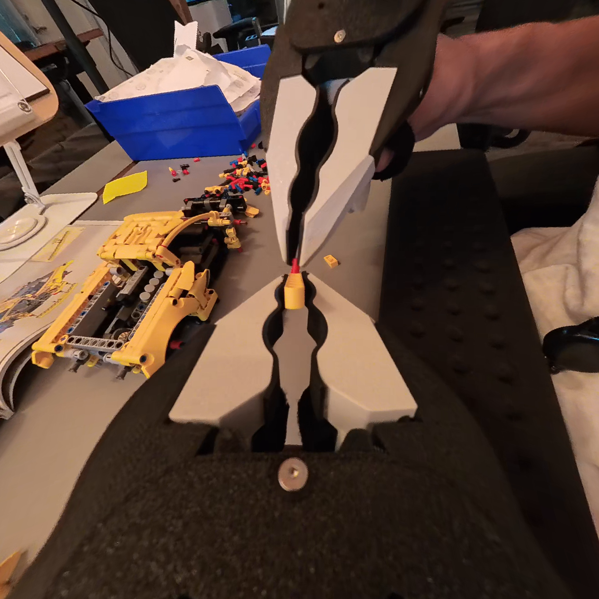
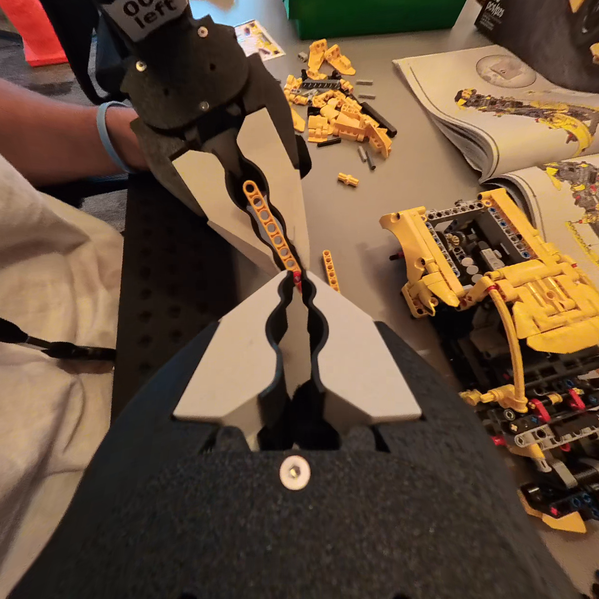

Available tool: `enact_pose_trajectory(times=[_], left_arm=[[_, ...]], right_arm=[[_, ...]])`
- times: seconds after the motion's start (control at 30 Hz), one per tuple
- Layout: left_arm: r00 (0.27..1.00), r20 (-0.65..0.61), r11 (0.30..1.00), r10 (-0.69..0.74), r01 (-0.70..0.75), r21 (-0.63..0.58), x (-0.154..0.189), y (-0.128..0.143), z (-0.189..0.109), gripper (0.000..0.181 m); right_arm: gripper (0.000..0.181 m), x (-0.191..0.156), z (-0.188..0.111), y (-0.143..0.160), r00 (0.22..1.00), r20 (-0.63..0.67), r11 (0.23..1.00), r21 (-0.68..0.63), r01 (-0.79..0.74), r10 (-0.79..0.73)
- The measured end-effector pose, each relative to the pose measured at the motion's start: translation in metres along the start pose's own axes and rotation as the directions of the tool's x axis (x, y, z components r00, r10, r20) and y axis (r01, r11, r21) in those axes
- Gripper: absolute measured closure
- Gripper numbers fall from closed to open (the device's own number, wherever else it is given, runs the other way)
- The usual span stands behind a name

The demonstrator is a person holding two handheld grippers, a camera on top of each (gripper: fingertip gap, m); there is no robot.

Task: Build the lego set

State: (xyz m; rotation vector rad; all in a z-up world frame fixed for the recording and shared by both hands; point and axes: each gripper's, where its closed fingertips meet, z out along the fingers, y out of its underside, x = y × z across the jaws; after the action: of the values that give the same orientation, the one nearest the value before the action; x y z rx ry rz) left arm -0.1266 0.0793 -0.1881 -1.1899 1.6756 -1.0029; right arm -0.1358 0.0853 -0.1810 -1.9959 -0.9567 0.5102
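- Grey table (image 1: 77, 431) carrying the whole job, with a black studded mat (image 1: 453, 275) along the near edge.
- Large yellow vehicle model (image 1: 129, 291), partly built, lying on the table to the left wrist view's left; body panels and a curved yellow hose fitted, but frame beams and inner gearing exposed and bare axle stubs sticking out with no wheels in sight. By that, judged mid-build, much left.
- Open instruction book (image 2: 505, 107) just beside the model, pages showing the finished machine.
- Blue bin (image 1: 175, 123) at the far side, stuffed with crumpled white bags.
- Heap of loose yellow parts (image 2: 343, 116) and a scatter of small red, blue and black pins (image 1: 246, 178) waiting on the table: plenty unplaced.
- Left gripper (image 1: 293, 282), tips closed around a long yellow holed beam (image 2: 270, 228), held lengthwise between the fingers, its end poking out at the tips, above the table near the mat.
- Right gripper (image 2: 295, 282), tips pinched on a small red pin (image 2: 297, 281), meeting the other gripper tip to tip.
- Pin right at the beam's end hole; seated or only touching, cannot tell. Step in hand judged as pinning that beam before it joins the model.
- Spare short yellow beam (image 2: 330, 269) flat on the table just beyond the tips.
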Motion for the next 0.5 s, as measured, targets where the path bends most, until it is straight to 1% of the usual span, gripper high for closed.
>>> enact_pose_trajectory(times=[0.17,0.33,0.4,0.5], left_arm=[[1.000,-0.005,1.000,0.013,-0.013,-0.023,0.002,0.002,0.002,0.174],[0.999,-0.033,1.000,-0.026,0.026,-0.006,0.005,-0.003,-0.002,0.174],[0.998,-0.046,0.999,-0.045,0.046,0.021,0.006,-0.008,-0.005,0.174],[0.990,-0.099,0.990,-0.099,0.107,0.087,0.009,-0.019,-0.010,0.175]], right_arm=[[0.178,-0.001,0.001,0.004,0.999,0.020,0.998,-0.047,0.034,-0.033],[0.178,-0.006,-0.001,-0.001,0.997,0.066,0.999,-0.012,0.039,-0.038],[0.178,-0.007,-0.004,-0.005,0.995,0.094,1.000,0.029,0.012,-0.015],[0.178,-0.012,-0.010,-0.014,0.981,0.183,0.988,0.131,-0.082,0.057]])
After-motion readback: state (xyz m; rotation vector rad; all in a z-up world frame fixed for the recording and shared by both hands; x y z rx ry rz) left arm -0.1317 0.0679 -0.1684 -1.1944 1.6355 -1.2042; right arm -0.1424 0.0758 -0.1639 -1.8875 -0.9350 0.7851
